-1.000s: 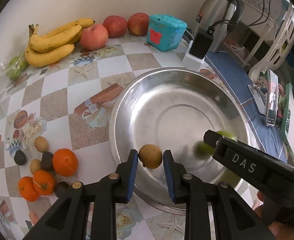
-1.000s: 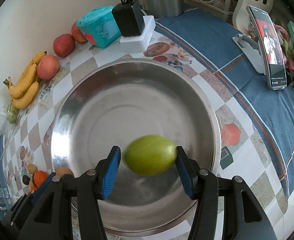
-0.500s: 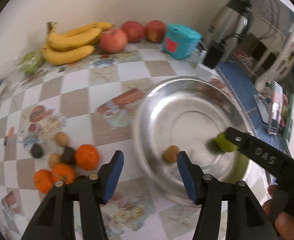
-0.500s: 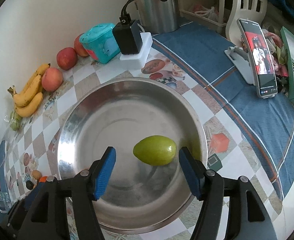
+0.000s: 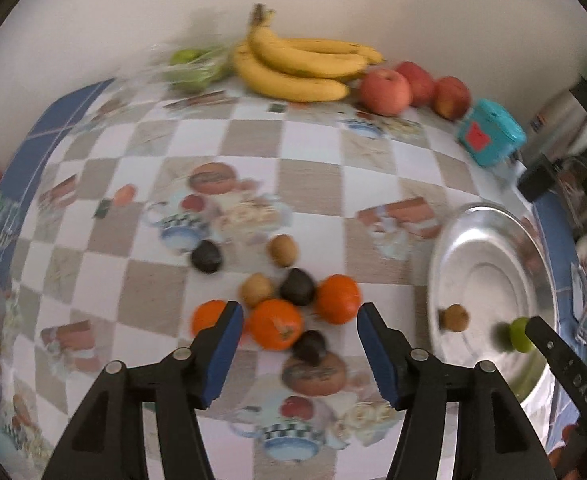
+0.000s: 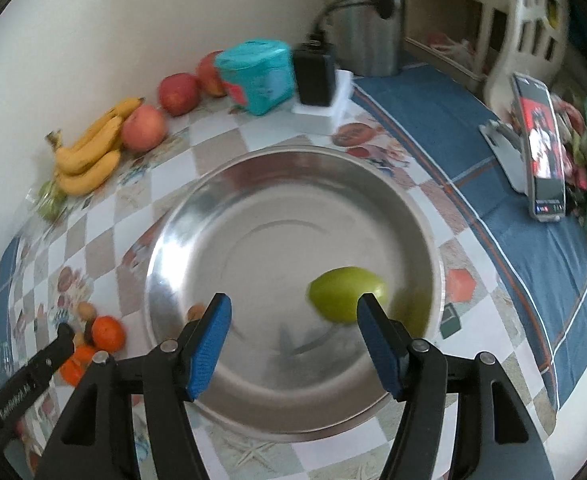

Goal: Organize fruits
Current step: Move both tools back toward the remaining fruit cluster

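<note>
Left wrist view: left gripper is pitched steeply down over the loose fruit cluster on the tabletop. Fingers are empty and opening. A tangerine is seen between the fingers, well below them and untouched; a second tangerine is just inside the right finger, dark fruits just beyond. Step judged: reaching for the next fruit. Next move calls for descent and centring on one tangerine without knocking neighbours.

Right wrist view: right gripper is tilted down over the steel bowl. Fingers are released, nothing held. A green fruit is seen lying in the bowl, by the right finger, blurred.
</note>
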`<state>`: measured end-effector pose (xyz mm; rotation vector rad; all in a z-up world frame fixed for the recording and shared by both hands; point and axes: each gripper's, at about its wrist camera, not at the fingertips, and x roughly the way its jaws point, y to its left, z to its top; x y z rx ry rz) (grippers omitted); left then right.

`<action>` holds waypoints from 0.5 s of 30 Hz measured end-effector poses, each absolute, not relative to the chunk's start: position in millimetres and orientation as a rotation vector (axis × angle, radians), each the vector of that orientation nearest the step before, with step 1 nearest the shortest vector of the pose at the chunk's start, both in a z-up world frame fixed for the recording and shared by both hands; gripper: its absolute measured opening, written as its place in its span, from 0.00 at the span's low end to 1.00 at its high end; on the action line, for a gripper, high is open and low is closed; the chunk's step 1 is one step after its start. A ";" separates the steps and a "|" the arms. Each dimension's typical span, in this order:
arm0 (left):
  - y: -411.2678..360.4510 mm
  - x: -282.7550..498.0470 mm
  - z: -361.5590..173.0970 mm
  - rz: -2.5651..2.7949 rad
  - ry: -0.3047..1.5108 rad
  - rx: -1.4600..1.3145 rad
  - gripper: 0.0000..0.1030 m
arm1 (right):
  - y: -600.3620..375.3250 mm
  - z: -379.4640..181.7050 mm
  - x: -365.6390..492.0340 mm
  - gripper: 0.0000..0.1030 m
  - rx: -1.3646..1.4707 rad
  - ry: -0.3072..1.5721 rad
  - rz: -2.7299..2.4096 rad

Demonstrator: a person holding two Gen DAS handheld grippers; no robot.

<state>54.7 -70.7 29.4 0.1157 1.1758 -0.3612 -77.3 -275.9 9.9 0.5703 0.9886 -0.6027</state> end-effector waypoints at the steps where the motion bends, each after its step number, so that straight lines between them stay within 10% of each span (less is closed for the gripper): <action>1: -66.0 55.3 30.0 -0.352 1.177 0.109 0.61 | -272.2 11.2 -75.8 0.65 0.559 0.989 -0.593; 10: -50.8 58.9 30.1 -0.309 1.192 0.084 0.69 | -252.0 17.9 -65.2 0.65 0.492 1.007 -0.546; 15: -53.1 59.2 21.4 -0.278 1.210 0.131 0.85 | -251.8 14.4 -63.6 0.82 0.484 1.022 -0.547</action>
